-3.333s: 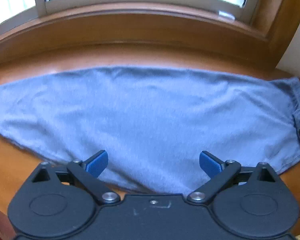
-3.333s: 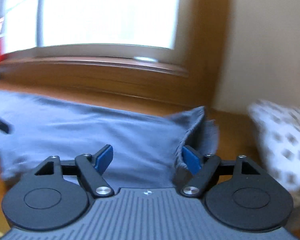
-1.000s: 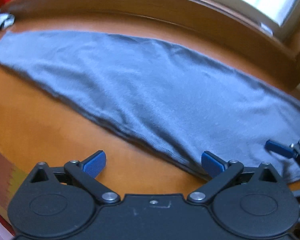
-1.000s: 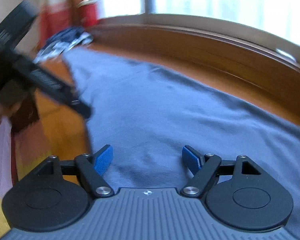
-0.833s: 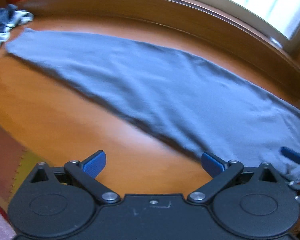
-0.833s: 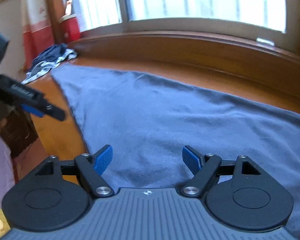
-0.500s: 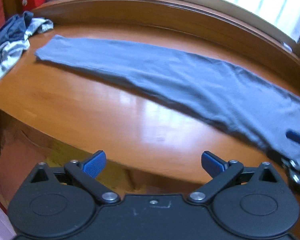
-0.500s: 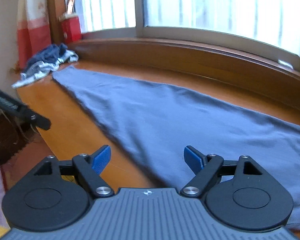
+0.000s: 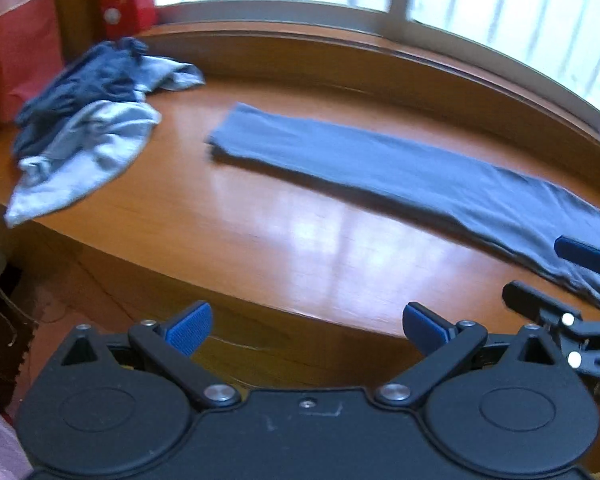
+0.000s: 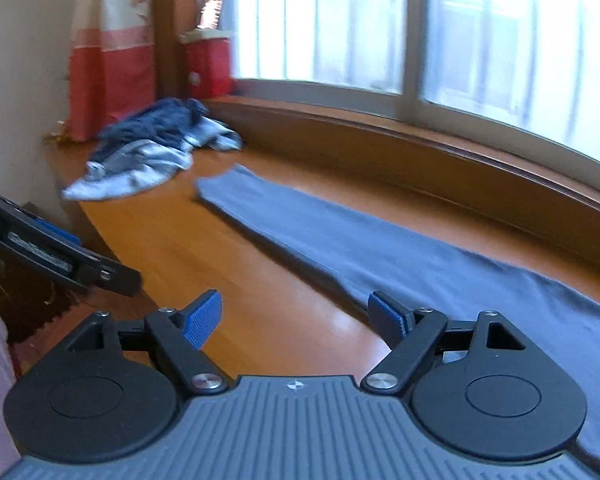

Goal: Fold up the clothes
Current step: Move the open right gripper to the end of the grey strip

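- While both grippers hang back over the near rim with nothing held, the grey garment (image 9: 400,168) lies as a long flat strip across the wooden table (image 9: 292,240), its far end near the crumpled pile of clothes (image 9: 88,120).
- Left gripper (image 9: 306,326): fingers spread wide, empty, over the table's front edge.
- Right gripper (image 10: 296,314): fingers wide, empty, its right finger just above the strip's near hem.
- Probable next fold is end to end; it would go best with both corners of one short end pinched, lifted low and carried along the strip so the hems line up.
- Bare wood in front of the strip gives sliding room; the raised window ledge (image 10: 440,148) close behind it and the pile beside its far end limit travel.
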Tool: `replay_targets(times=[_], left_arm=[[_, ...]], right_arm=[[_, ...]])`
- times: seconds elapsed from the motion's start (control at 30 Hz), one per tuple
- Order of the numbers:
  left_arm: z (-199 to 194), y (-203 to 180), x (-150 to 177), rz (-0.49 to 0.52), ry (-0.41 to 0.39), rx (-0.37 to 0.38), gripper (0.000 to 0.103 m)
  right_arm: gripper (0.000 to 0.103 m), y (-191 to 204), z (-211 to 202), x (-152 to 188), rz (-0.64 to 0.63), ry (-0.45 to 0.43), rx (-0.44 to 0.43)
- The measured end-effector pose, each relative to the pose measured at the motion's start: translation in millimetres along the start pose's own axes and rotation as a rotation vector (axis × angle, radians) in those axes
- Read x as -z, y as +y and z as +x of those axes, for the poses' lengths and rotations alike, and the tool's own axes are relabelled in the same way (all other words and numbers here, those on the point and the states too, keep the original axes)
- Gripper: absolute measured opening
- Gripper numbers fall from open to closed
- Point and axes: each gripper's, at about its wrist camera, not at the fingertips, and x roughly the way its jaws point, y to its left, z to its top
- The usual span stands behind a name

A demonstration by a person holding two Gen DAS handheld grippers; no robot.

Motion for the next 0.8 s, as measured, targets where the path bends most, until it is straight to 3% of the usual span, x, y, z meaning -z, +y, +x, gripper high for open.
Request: replay_targets(times=[0.2,0.43,0.5,0.6,0.8], left_arm=[[16.5,56.7,-36.6,0.024,-0.036,-0.005,0.102],[40.5,132.2,-103.8,0.065,-0.019,0.009,0.102],[43.8,154.2,-117.8,0.072,-0.031,0.017,0.102],[50.7,175.9,-134.2,0.090,-0.029,0.030,0.102],[88.3,202.4,-171.0,0.254,0.007,0.198,0.102]], right_arm=[[0.083,51.4,57.4,-27.9,-0.034,-0.036,-0.082],[0.083,110.3,129.3,-78.8,0.135,-0.056,-0.121],[0.083,127.3,146.7,-95.1,0.125,-0.077,-0.123],[0.083,149.6,161.3,-111.9,0.088,-0.061,-0.074],[0.083,169.3,175.3,-113.7,0.104,-0.027,0.115]])
